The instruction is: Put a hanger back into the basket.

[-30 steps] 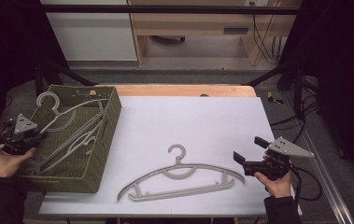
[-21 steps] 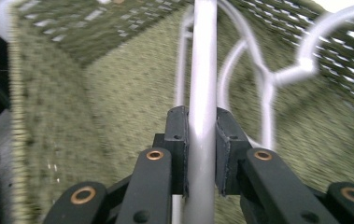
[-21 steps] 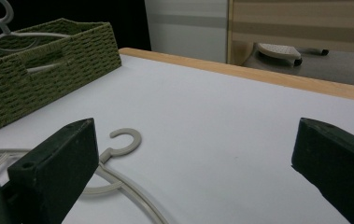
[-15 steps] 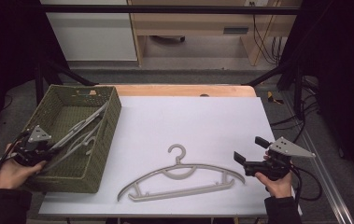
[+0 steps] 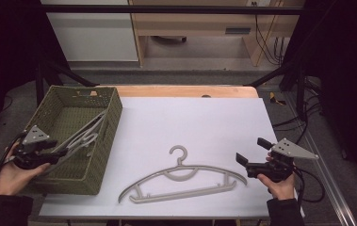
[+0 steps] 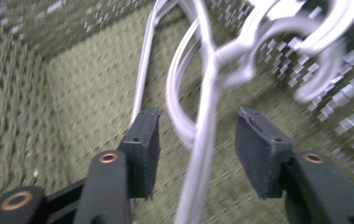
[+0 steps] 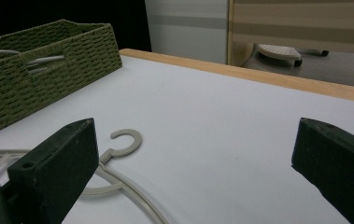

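A grey plastic hanger [image 5: 185,181] lies flat on the white table [image 5: 190,122], hook pointing away. Other pale hangers [image 5: 87,134] lie slanted inside the green woven basket [image 5: 108,136] at the left. My left gripper [image 5: 56,151] reaches over the basket's near left rim. Its jaws have just been opening, and in the left gripper view [image 6: 198,135] a thin hanger bar [image 6: 207,93] runs between the pads without touching them. My right gripper [image 5: 251,149] is open beside the right tip of the table hanger. The right gripper view [image 7: 193,154] shows that hanger's hook [image 7: 128,140] ahead.
The basket [image 7: 39,79] takes up the table's left side, with a handle slot in its wall. A wooden table edge [image 5: 181,91] runs along the back. Black frame posts stand at both sides, and cables lie on the floor at the right.
My left hand moved right and nearer along the basket, the hangers dropped lower into it, and the left jaws went from shut on a hanger to apart. The right hand stayed put.
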Action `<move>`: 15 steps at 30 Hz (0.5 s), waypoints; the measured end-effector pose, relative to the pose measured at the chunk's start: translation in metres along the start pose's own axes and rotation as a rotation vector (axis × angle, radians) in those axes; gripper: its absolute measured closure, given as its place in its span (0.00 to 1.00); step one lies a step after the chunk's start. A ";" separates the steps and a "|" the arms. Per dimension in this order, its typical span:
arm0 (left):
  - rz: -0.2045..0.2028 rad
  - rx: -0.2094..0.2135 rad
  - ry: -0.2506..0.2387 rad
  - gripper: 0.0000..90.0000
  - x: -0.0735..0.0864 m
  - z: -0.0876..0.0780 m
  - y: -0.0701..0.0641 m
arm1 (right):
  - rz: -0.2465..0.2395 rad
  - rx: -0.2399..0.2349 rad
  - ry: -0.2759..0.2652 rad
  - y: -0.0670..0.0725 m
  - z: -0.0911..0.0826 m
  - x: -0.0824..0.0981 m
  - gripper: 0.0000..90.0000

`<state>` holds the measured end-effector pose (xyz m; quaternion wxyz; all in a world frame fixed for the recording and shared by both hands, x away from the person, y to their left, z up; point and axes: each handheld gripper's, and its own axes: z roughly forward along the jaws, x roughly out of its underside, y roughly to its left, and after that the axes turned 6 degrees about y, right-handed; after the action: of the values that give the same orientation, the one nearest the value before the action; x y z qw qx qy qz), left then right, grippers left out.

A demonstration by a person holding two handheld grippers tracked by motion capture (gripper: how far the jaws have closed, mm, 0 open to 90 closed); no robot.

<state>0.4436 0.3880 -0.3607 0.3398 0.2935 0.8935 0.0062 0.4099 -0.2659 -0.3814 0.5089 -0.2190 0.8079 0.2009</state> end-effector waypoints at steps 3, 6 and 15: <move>-0.004 0.016 -0.037 0.46 -0.003 -0.004 -0.005 | 0.001 -0.001 0.001 0.000 0.000 0.000 0.01; -0.033 0.054 -0.115 0.36 -0.008 -0.010 -0.013 | 0.003 -0.001 0.000 0.000 -0.001 0.000 0.01; -0.079 0.133 -0.320 0.24 -0.022 -0.024 -0.042 | 0.004 -0.001 -0.008 -0.001 -0.001 -0.001 0.01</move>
<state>0.4204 0.3467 -0.3382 0.4573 0.2774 0.8374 -0.1130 0.4098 -0.2677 -0.3804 0.5118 -0.2167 0.8061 0.2032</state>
